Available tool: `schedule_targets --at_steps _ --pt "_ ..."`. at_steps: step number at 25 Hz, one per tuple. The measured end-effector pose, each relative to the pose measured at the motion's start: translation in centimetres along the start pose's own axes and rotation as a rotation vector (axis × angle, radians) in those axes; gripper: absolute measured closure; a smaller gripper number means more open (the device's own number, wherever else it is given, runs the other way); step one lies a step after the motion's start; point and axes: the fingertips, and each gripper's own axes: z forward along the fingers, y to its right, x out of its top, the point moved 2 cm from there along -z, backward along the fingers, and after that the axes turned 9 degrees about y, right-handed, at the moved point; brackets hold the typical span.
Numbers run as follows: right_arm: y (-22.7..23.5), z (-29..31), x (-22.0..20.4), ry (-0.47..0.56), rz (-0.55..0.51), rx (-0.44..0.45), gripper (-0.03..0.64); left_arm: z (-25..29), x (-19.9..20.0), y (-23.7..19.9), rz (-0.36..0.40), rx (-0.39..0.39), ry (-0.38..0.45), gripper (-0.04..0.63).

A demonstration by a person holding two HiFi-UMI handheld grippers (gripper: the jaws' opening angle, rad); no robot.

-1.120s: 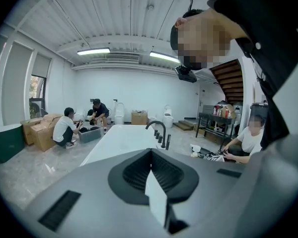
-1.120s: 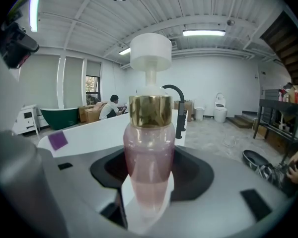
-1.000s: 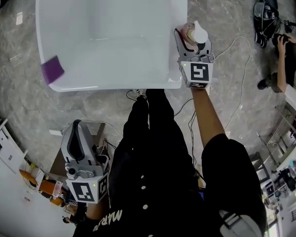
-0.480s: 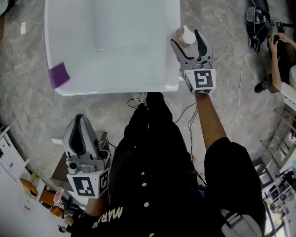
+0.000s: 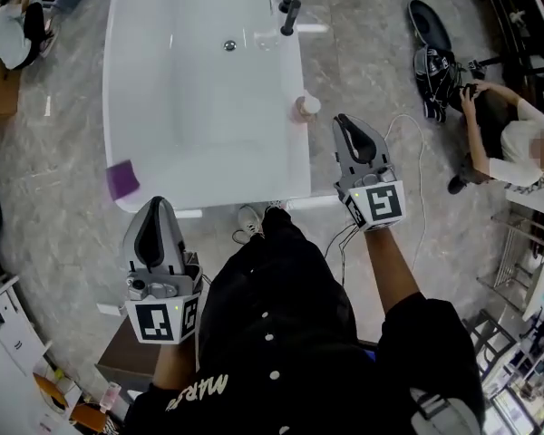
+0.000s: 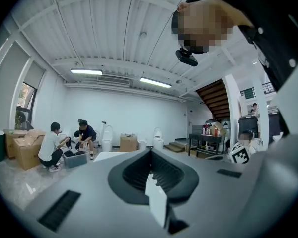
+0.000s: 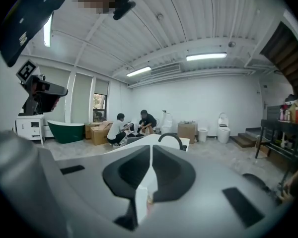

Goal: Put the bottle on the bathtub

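Bathtub (image 5: 114, 107) holds bottle (image 5: 305, 108), right hand-held gripper (image 5: 348, 123) withdrawn

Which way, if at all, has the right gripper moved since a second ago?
Yes. The right gripper left the small pink white-capped bottle on the rim of the white bathtub and drew back toward the person, beside the tub.

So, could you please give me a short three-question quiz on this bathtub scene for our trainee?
1. True or false: the pink bottle stands on the white bathtub's rim, apart from the right gripper.
2. What lies on the bathtub's corner at the person's left? A) a purple square piece B) a green towel C) a black shoe
3. Fill in: the left gripper is ____ and holds nothing.
Key: 1 true; 2 A; 3 shut.
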Motion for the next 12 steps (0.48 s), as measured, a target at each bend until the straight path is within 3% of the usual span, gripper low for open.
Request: schedule_targets --at_steps 1,12 --pt "0.1 -0.6 1.5 0.017 0.002 -0.012 0.614 0.2 0.6 0.1 0.002 -0.008 0.016 0.584" --pt "0.5 -6.2 12.6 0.116 0.059 -0.128 0.615 0.7 5.2 0.2 0.013 -0.05 0.146 0.584"
